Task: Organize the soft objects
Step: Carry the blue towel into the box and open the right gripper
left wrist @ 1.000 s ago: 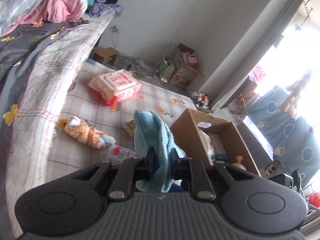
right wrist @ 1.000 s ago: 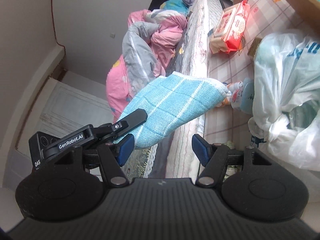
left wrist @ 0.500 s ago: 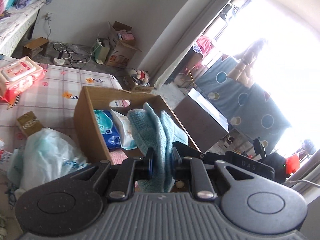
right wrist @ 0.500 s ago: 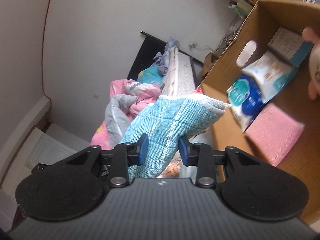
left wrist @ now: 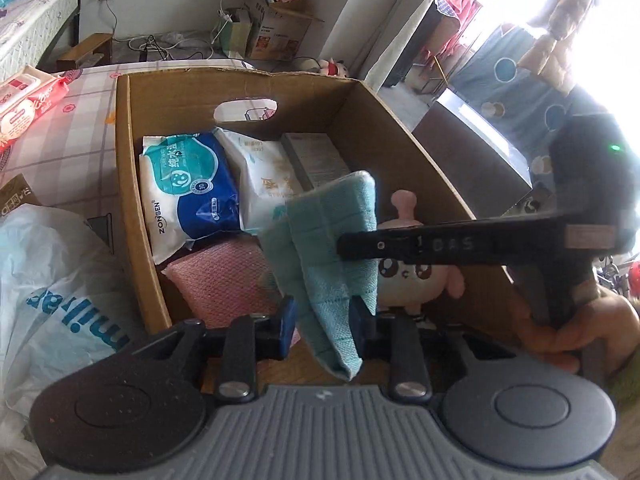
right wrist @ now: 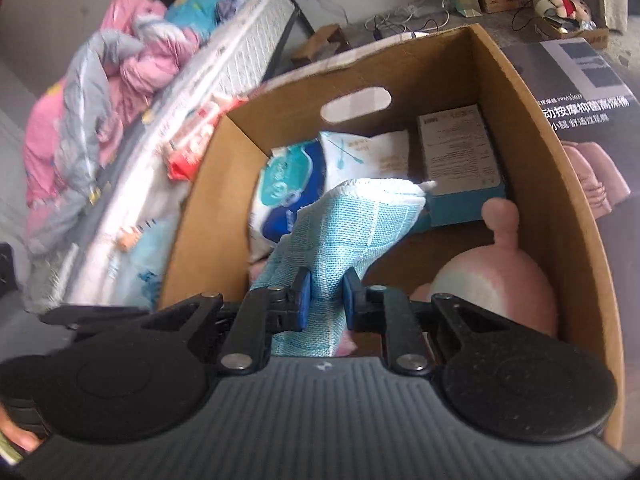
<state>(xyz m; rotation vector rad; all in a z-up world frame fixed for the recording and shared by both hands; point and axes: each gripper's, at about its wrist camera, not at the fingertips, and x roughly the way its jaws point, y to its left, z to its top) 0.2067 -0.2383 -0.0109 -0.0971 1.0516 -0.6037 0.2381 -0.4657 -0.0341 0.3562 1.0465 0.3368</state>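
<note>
**Blue cloth over the box**

My left gripper has just been loosening; its jaws stand apart around the ribbed blue cloth. My right gripper pinches it above the cardboard box. Only the left view shows the plush toy face; the cloth's lower edge is hidden.

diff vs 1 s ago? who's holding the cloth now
Both grippers swung from the bed side to over the cardboard box. Right gripper closed onto the teal cloth; left gripper has just been opening, cloth between its jaws. Box contents unchanged.
</note>
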